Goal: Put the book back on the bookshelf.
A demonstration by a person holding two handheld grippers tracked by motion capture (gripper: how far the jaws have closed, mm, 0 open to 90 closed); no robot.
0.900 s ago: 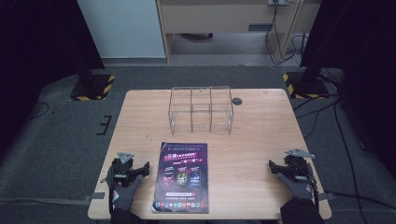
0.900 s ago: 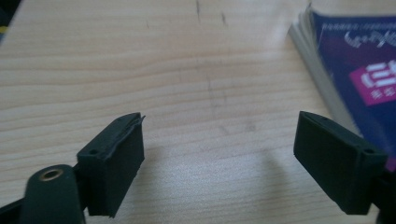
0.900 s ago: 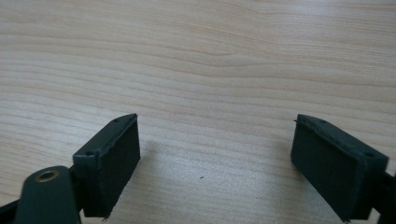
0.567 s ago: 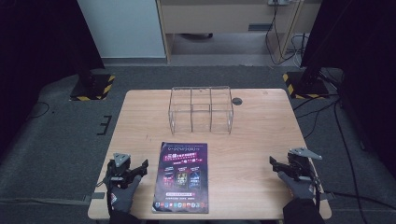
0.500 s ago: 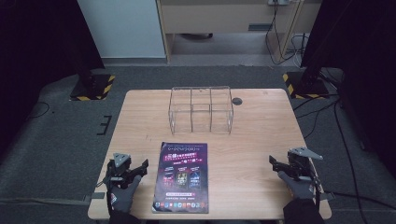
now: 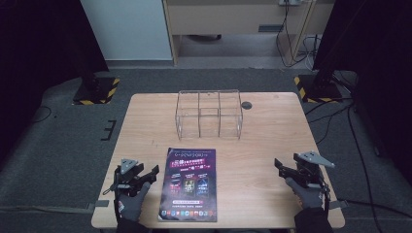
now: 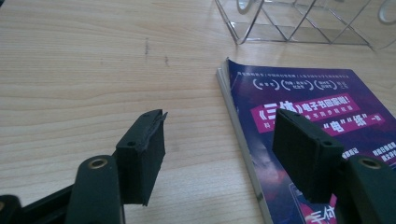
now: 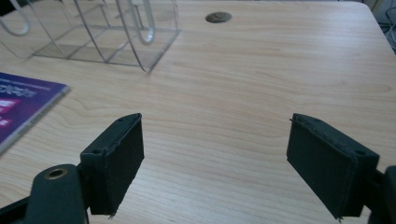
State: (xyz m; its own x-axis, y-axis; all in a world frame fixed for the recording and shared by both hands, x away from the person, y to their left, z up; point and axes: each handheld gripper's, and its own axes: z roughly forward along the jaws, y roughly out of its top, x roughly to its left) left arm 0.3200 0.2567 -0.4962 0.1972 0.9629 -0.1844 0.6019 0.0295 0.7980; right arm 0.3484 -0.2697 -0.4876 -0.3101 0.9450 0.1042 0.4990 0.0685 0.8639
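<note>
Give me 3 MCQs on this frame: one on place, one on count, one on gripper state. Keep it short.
1. Where does the booklet lie?
A. inside the clear organizer
B. flat on the table, on the near side of the organizer
C. on the floor

2. How many compartments across does the clear organizer have?
A. one
B. three
C. six

3. How are the left gripper and right gripper?
A. both open, holding nothing
B. both shut on the booklet
C. left shut, right open

Answers: 1 B, its cover faces up on the table, nearer the person than the organizer. 2 B, two dividers split it in three. 3 A, each gripper view shows bare wood between spread jaws.
</note>
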